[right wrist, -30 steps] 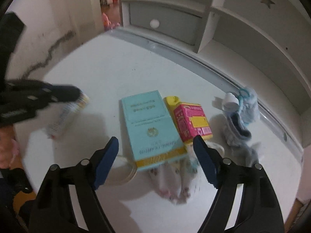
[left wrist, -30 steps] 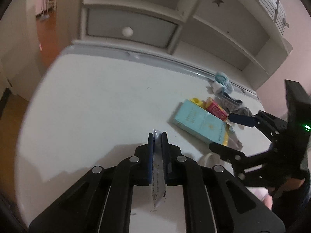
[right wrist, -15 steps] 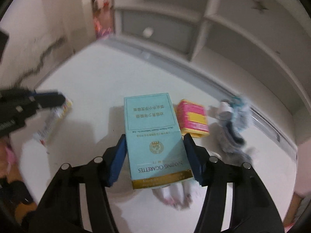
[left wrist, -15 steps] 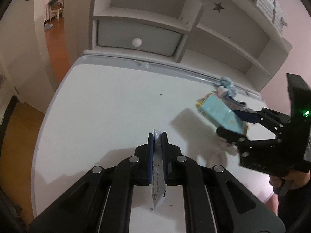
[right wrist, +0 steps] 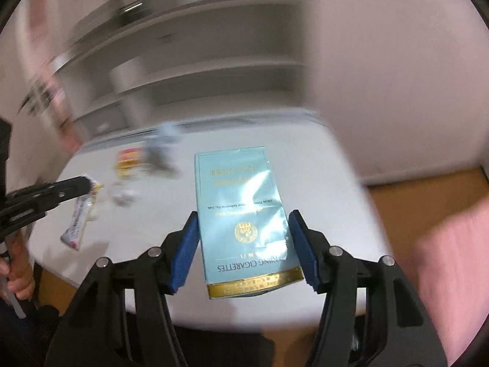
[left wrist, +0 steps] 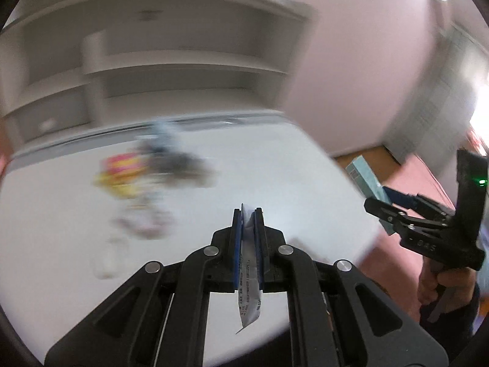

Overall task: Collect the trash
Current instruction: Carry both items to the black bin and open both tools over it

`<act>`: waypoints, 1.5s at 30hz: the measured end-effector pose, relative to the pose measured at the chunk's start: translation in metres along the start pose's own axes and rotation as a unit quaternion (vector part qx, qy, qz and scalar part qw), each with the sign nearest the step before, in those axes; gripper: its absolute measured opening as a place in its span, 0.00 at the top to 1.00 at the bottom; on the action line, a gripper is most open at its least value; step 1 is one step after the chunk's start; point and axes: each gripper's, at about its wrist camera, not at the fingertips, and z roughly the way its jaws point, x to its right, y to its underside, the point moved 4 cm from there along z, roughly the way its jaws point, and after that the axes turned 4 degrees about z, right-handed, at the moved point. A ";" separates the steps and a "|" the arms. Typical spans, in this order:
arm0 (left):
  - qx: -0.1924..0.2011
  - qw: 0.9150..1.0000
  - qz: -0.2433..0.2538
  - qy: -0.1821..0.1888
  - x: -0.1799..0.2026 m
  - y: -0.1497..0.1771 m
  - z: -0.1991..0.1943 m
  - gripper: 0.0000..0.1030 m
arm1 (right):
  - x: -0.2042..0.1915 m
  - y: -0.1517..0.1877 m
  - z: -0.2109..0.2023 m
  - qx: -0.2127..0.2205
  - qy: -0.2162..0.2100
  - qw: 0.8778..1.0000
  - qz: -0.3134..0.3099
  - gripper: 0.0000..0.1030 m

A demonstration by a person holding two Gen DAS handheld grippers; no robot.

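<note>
My left gripper (left wrist: pixel 248 214) is shut on a thin white wrapper (left wrist: pixel 249 278) that hangs down between its blue pads, above the white table (left wrist: pixel 275 165). The wrapper also shows in the right wrist view (right wrist: pixel 78 223), held by the left gripper (right wrist: pixel 85 185). My right gripper (right wrist: pixel 243 223) is shut on a light blue cigarette carton (right wrist: pixel 241 214), lifted off the table. In the left wrist view the right gripper (left wrist: pixel 377 203) holds the carton (left wrist: pixel 363 177) past the table's right edge.
A red and yellow box (left wrist: pixel 122 168), dark and pale blue socks (left wrist: pixel 174 156) and a small patterned cloth (left wrist: pixel 143 223) lie blurred on the table's left. White shelves (left wrist: pixel 171 61) stand behind. Wooden floor (right wrist: pixel 428 195) and a pink wall (left wrist: pixel 366 61) lie to the right.
The right gripper closed on the blue carton, lifted it and swung it right past the table edge. Both views have swung right and are blurred. The left gripper still holds the wrapper.
</note>
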 end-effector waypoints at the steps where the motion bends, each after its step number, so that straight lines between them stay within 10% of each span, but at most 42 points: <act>1: -0.002 1.000 0.017 0.013 0.025 -0.001 0.008 0.93 | 0.033 0.014 -0.012 0.007 0.024 0.999 0.030 0.44; 8: -0.038 0.981 0.142 0.130 0.214 0.029 0.078 0.93 | 0.215 0.127 -0.064 0.006 0.169 0.964 0.206 0.43; 15: -0.115 0.949 0.220 0.195 0.327 0.103 0.174 0.93 | 0.309 0.225 -0.049 -0.056 0.222 0.922 0.313 0.43; 23: -0.198 0.930 0.212 0.226 0.354 0.162 0.268 0.93 | 0.347 0.286 -0.021 -0.120 0.224 0.890 0.378 0.43; 33: -0.228 0.923 0.205 0.232 0.363 0.183 0.321 0.91 | 0.358 0.290 0.001 -0.144 0.219 0.888 0.378 0.43; 38: -0.228 0.925 0.205 0.226 0.368 0.185 0.324 0.56 | 0.357 0.293 0.003 -0.147 0.219 0.887 0.379 0.43; 45: -0.215 0.925 0.219 0.223 0.371 0.183 0.311 0.39 | 0.357 0.295 0.004 -0.150 0.218 0.886 0.382 0.43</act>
